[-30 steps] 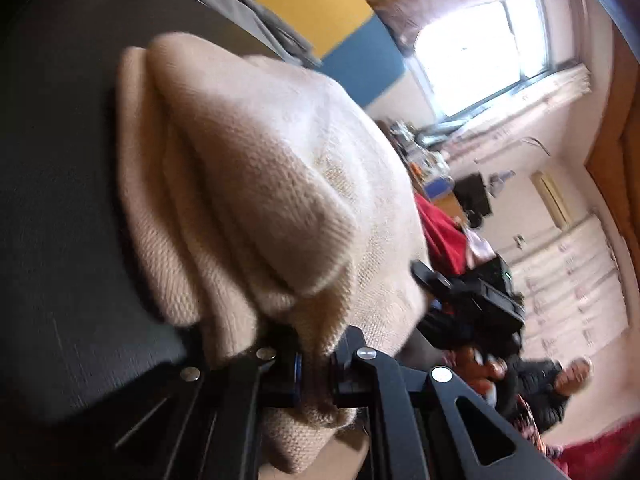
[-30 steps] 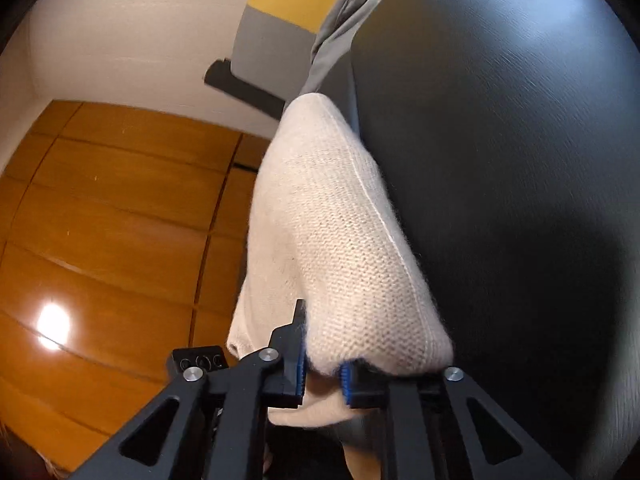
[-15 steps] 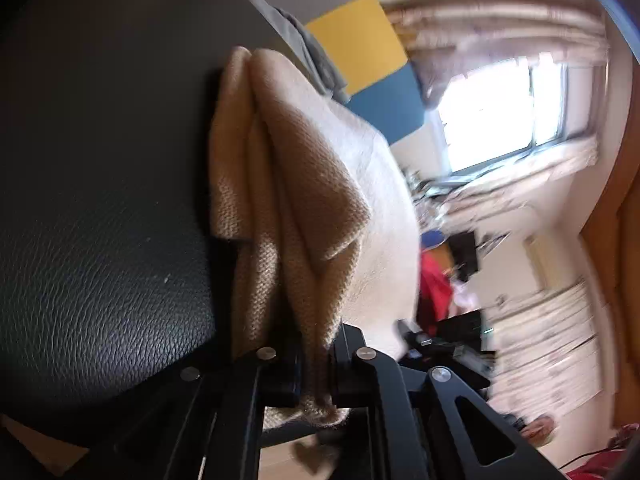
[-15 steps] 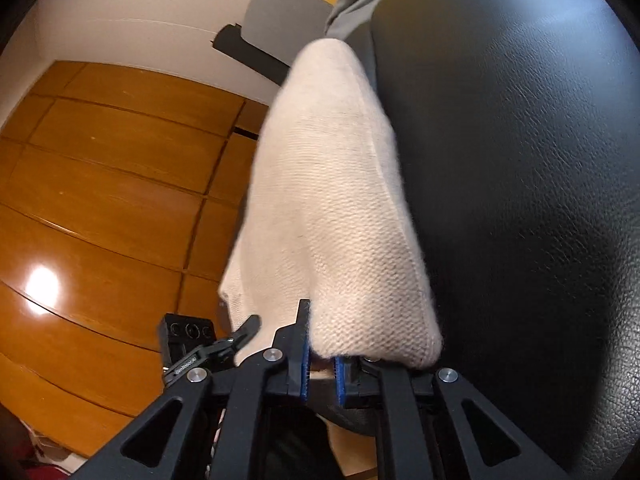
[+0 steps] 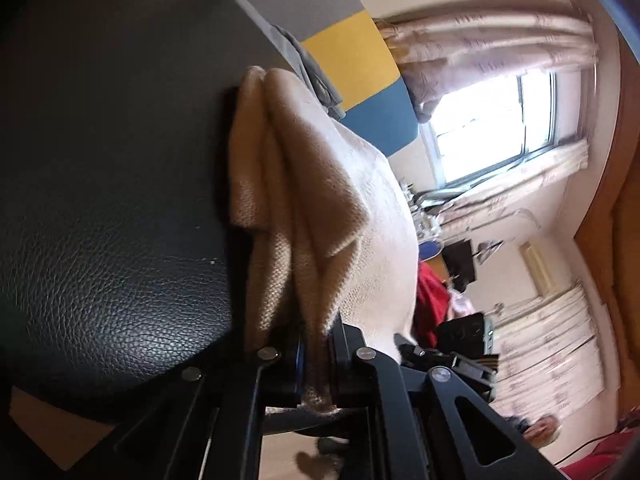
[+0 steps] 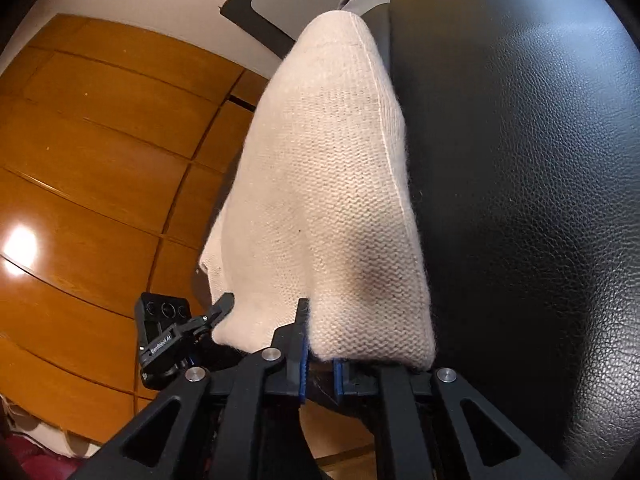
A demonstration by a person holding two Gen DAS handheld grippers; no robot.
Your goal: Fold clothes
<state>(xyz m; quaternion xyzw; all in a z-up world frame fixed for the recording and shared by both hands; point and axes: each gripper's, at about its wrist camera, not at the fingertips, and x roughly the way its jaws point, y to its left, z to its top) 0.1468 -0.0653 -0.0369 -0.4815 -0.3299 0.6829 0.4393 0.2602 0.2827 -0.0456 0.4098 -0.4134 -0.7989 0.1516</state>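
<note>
A cream knitted garment (image 6: 332, 208) is held up by one edge, doubled over and hanging against a black leather surface (image 5: 104, 216) (a seat or padded top; which cannot be told). The left gripper (image 5: 316, 360) is clamped on a bunched, layered corner of the knit, and the right gripper (image 6: 318, 372) is closed on the neighbouring corner, with blue pads visible on both.

The step in hand is judged to be the carrying of a fold onto the leather. For it to be done well, both corners should be kept level and the held edge kept lightly taut, so that no sag forms between the grips. The hanging layers should be lowered together, with the far fold laid down first and the gripped edge last. Neither grip should be released until the cloth is borne by the surface, since loose knit slides easily on smooth leather.
</note>
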